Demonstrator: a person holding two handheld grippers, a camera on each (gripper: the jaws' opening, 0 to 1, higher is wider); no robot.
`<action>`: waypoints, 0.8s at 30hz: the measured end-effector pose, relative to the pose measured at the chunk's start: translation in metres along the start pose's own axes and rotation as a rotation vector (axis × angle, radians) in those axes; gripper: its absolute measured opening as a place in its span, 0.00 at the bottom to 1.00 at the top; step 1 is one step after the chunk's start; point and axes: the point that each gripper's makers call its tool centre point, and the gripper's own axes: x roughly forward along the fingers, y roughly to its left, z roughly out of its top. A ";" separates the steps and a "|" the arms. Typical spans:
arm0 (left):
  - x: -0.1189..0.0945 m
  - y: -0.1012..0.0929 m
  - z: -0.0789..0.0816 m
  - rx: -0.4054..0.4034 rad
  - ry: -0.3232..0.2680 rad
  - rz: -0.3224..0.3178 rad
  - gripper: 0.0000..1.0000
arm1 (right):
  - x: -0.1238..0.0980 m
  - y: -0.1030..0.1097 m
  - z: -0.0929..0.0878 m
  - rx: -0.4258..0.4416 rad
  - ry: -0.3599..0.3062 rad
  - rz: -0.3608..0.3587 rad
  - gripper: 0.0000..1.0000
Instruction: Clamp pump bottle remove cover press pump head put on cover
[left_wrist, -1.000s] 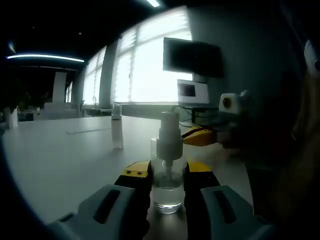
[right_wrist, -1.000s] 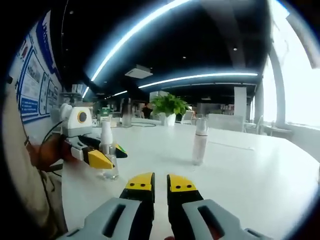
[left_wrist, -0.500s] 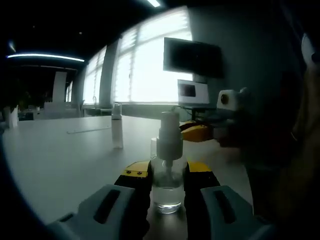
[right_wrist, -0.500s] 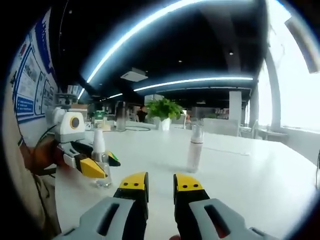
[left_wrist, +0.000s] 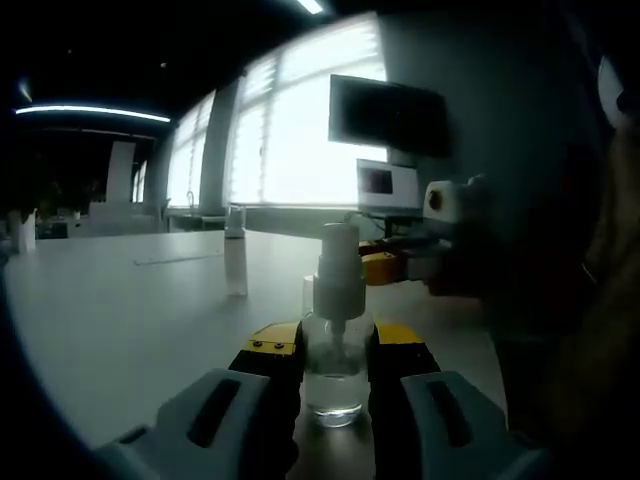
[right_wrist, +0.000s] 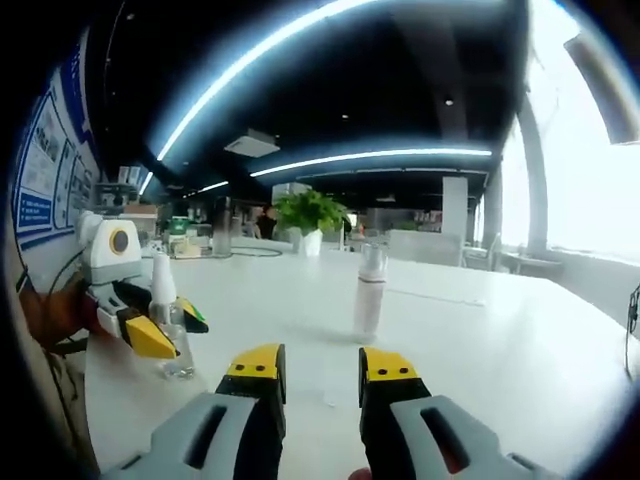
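A wide white counter runs through a dim open office with long ceiling light strips, bright blinded windows, a dark wall screen and a potted plant far back. The clear pump bottle stands upright near the counter's edge, long axis vertical, its white pump head on top. The left hand-held gripper clamps its glass body from both sides. The right hand-held gripper hangs beside it with a narrow gap between its jaws, holding nothing. A second, capped bottle (also upright) stands well apart, farther along the counter.
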 end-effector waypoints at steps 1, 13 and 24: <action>0.000 0.000 0.000 -0.002 0.000 0.000 0.16 | 0.001 -0.001 0.000 0.016 -0.004 -0.005 0.24; 0.000 0.003 -0.001 -0.002 0.001 0.001 0.16 | 0.012 0.002 -0.007 0.004 0.028 0.004 0.27; 0.001 0.003 -0.001 -0.003 0.001 0.000 0.16 | 0.023 -0.008 -0.019 0.012 0.062 -0.018 0.29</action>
